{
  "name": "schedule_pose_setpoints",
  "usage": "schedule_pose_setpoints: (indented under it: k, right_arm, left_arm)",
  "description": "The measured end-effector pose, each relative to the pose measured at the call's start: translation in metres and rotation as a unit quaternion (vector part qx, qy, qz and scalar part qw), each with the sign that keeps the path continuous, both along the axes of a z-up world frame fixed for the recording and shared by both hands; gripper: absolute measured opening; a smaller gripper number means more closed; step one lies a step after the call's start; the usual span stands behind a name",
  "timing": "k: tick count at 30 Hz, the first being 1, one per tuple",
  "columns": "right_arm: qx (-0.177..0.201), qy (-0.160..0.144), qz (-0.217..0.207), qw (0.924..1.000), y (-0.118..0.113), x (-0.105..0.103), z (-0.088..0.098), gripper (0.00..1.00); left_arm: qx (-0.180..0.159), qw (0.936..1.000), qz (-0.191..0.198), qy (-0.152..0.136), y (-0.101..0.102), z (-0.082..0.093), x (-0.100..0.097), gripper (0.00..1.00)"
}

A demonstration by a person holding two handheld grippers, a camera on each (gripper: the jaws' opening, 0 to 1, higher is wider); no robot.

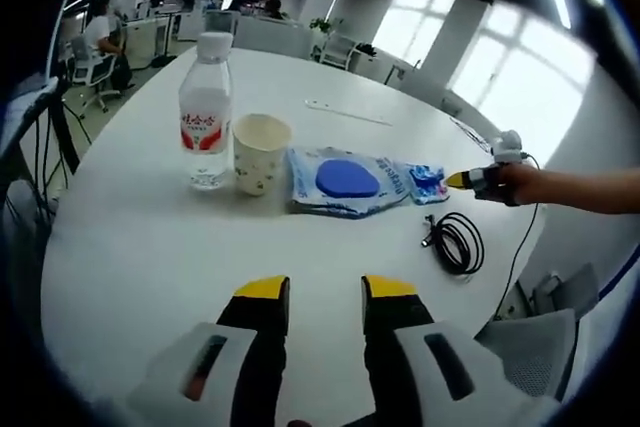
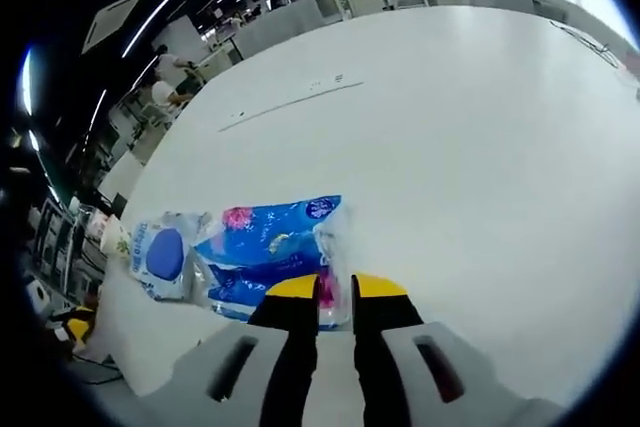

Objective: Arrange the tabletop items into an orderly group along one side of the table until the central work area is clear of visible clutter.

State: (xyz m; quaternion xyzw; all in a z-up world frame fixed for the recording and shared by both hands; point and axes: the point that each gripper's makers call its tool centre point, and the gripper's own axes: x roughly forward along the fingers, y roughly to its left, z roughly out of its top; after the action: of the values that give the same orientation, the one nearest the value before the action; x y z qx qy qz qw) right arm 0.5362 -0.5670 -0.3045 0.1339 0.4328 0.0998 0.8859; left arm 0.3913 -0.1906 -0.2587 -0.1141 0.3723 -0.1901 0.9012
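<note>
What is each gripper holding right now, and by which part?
The right gripper pinches the blue tissue pack by its clear plastic end. The left gripper is open above the table, holding nothing.

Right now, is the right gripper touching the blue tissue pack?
Touching. In the right gripper view, the right gripper has its jaws closed on the clear edge of the blue tissue pack, with plastic pinched between the yellow tips.

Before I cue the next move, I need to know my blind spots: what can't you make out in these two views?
- Left gripper view: the right gripper is tiny at the blue plastic tissue pack's edge; its grip is unreadable there.
- Left gripper view: print on the clear water bottle's label is too small.
- Right gripper view: the paper cup is blurred near the rim.
- Right gripper view: the pack's near end hides behind the yellow-tipped jaws.
</note>
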Motion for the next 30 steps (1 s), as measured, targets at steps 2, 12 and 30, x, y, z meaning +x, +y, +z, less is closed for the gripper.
schedule_pose_setpoints:
  k: [2,12,30]
  right_arm:
    - [-0.003,-0.002,0.004,1.0000,0.000,-0.003,0.001,0.12]
    - [0.005,-0.009,0.031,0.9995,0.014,-0.035,0.005,0.13]
    - [-0.013,-0.020,0.200,0.9794,0.072,-0.083,0.009,0.31]
  left_arm:
    - [0.001,1.0000,-0.002,-0.002,-0.002,0.001,0.000,0.28]
    - [-0.004,0.9999,-0.009,-0.006,-0.004,0.003,-0.001,0.30]
    - [-0.002,0.9997,-0.020,-0.013,0.001,0.006,-0.006,0.32]
